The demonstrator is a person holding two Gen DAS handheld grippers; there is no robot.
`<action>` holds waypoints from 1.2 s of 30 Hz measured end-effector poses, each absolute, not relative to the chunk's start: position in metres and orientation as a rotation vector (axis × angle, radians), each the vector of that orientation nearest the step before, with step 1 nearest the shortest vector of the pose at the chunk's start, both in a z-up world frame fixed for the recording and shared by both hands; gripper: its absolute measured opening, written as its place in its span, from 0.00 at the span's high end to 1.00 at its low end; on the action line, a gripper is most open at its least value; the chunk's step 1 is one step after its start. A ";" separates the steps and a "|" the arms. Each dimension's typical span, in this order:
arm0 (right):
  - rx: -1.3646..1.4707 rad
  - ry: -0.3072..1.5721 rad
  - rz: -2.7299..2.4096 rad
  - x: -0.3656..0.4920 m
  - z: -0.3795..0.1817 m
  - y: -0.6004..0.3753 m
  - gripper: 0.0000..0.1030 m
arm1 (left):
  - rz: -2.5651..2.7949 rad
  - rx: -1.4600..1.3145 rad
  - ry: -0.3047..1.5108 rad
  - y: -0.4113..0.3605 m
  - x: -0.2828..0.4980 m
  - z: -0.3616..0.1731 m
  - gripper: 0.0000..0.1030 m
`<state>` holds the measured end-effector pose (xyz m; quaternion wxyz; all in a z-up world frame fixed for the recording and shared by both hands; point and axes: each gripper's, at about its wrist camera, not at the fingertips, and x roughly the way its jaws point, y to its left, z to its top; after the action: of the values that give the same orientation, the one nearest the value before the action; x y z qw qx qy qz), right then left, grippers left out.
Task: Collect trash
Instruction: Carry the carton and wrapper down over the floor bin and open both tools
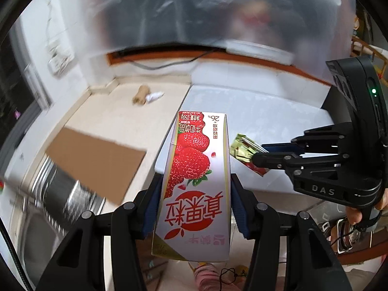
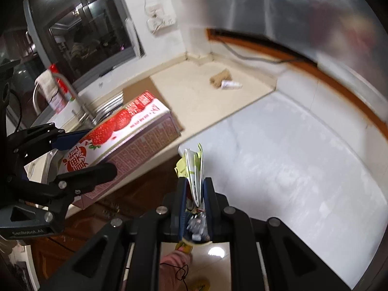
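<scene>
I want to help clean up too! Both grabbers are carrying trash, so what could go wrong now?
1. The tall strawberry milk carton sticks far out of the left hand-held gripper, so it might tip or slip.
2. The thin crumpled yellow-green wrapper in the right hand-held gripper could slide free.
3. The brown paper roll on the beige counter could be forgotten.

Beige countertop (image 2: pixel 194 92), white tiled wall (image 2: pixel 194 12) w/ dark window (image 2: pixel 82 31)

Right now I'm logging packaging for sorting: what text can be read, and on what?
"真果粒": big red characters on the strawberry milk carton held in the left gripper.
"250g" and "26%": carton's far end.
"DAS": body of the right gripper.
"SenRobot.AI": left gripper's body, in the right wrist view.
Crumpled wrapper in the right gripper: print unreadable.
Carton's side panel: too blurred.
</scene>
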<state>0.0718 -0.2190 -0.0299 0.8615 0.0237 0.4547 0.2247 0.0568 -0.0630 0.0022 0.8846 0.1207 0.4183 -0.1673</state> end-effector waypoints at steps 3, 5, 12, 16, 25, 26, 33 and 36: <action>0.052 0.996 0.493 0.059 -0.054 -0.209 0.87 | -0.315 0.227 0.909 -0.053 0.044 -0.024 0.50; 0.062 1.028 0.503 0.054 -0.071 -0.203 0.87 | -0.293 0.219 0.946 -0.047 0.041 -0.048 0.50; 0.053 1.128 0.483 0.052 -0.166 -0.169 0.87 | -0.240 0.197 1.069 -0.032 0.046 -0.150 0.50; 0.066 1.182 0.448 0.060 -0.231 -0.153 0.87 | -0.226 0.164 1.139 -0.023 0.055 -0.221 0.50; 0.160 1.284 0.424 0.072 -0.388 -0.138 0.87 | -0.186 0.131 1.233 -0.004 0.075 -0.382 0.50; 0.164 1.296 0.413 0.075 -0.410 -0.137 0.87 | -0.181 0.121 1.244 -0.001 0.079 -0.400 0.50; 0.147 1.337 0.380 0.097 -0.527 -0.113 0.86 | -0.158 0.099 1.285 0.017 0.103 -0.516 0.50; 0.148 1.347 0.377 0.107 -0.566 -0.104 0.83 | -0.159 0.134 1.305 0.017 0.110 -0.562 0.50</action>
<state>0.1075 -0.1039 -0.5664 0.7628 0.0679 0.6193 0.1733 0.1098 0.0171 -0.5619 0.7895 0.0620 0.6062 -0.0739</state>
